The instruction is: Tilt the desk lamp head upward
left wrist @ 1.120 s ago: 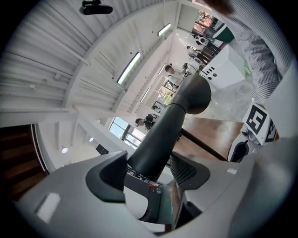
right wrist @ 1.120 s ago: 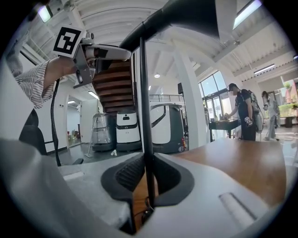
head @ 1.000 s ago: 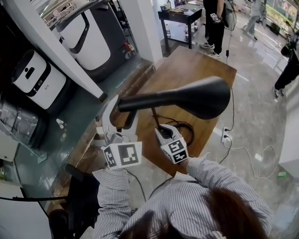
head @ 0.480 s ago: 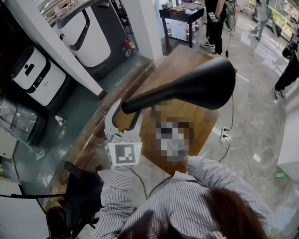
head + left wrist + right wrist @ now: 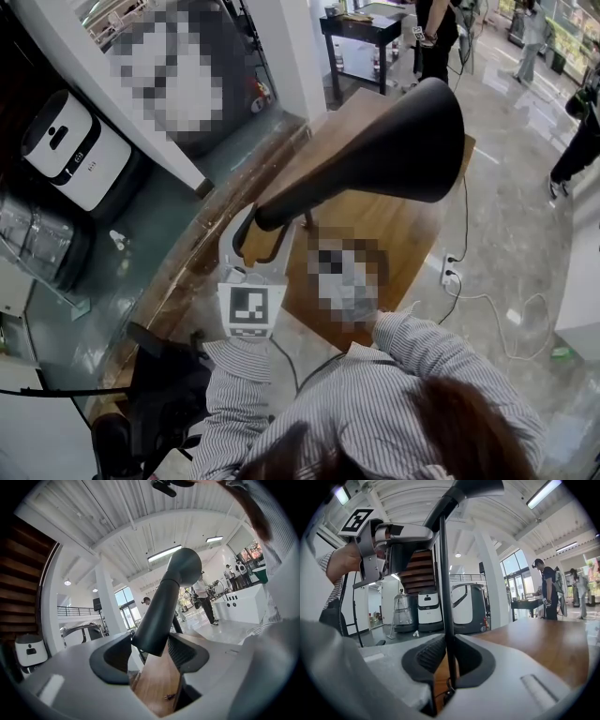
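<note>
One desk lamp head [image 5: 394, 155] slants up toward 1 o'clock over the wooden tabletop [image 5: 405, 234] and hides its far half. The left hand-held gripper [image 5: 258, 234], whose jaws have just been closing, clamps the head's narrow end. The right hand-held gripper [image 5: 449, 660] is clamped on the thin lamp stem [image 5: 444, 583]. Around them are two white machines [image 5: 425, 611] at 10 o'clock, one dark side table [image 5: 361, 28] at 12, three people [image 5: 433, 37] beyond it, and one power strip [image 5: 452, 272] at 3.
</note>
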The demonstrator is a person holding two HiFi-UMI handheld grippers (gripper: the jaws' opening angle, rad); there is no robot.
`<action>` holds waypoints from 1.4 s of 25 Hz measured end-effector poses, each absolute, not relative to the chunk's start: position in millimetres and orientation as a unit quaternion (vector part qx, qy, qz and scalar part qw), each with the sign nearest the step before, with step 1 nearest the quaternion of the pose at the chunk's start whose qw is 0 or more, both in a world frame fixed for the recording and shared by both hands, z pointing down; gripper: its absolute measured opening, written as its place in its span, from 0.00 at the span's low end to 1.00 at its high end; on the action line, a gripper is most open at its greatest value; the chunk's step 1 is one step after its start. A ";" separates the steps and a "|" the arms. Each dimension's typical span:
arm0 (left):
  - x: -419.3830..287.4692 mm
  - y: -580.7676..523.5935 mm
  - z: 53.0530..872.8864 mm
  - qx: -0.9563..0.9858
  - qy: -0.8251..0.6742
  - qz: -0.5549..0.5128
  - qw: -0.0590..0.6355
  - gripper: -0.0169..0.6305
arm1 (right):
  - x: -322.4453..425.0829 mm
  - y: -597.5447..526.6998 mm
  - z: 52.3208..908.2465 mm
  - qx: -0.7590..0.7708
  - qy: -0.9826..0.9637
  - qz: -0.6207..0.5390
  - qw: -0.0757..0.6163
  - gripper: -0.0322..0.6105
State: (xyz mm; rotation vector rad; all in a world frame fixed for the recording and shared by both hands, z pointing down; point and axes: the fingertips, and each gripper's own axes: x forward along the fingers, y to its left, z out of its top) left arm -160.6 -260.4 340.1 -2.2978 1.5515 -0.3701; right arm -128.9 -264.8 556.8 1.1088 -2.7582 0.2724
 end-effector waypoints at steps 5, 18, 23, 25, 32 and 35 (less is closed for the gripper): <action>-156.8 -260.9 349.5 -0.824 0.543 -0.099 0.128 0.41 | -128.9 -264.3 558.7 0.374 -0.919 0.093 0.081 0.13; -144.0 -257.9 353.6 -0.840 0.537 -0.034 0.066 0.41 | -125.5 -263.8 556.4 0.387 -0.913 0.110 0.069 0.13; -142.4 -254.1 354.7 -0.845 0.529 -0.038 0.065 0.41 | -126.3 -261.4 556.5 0.380 -0.916 0.111 0.070 0.13; -142.4 -252.9 354.9 -0.846 0.527 -0.046 0.070 0.41 | -126.6 -260.7 556.4 0.375 -0.918 0.108 0.073 0.13; -146.4 -256.4 357.6 -0.841 0.530 -0.072 0.079 0.41 | -128.3 -262.4 557.3 0.361 -0.922 0.116 0.080 0.14; -150.0 -258.1 359.7 -0.839 0.531 -0.086 0.080 0.40 | -130.5 -262.9 558.1 0.348 -0.925 0.124 0.088 0.14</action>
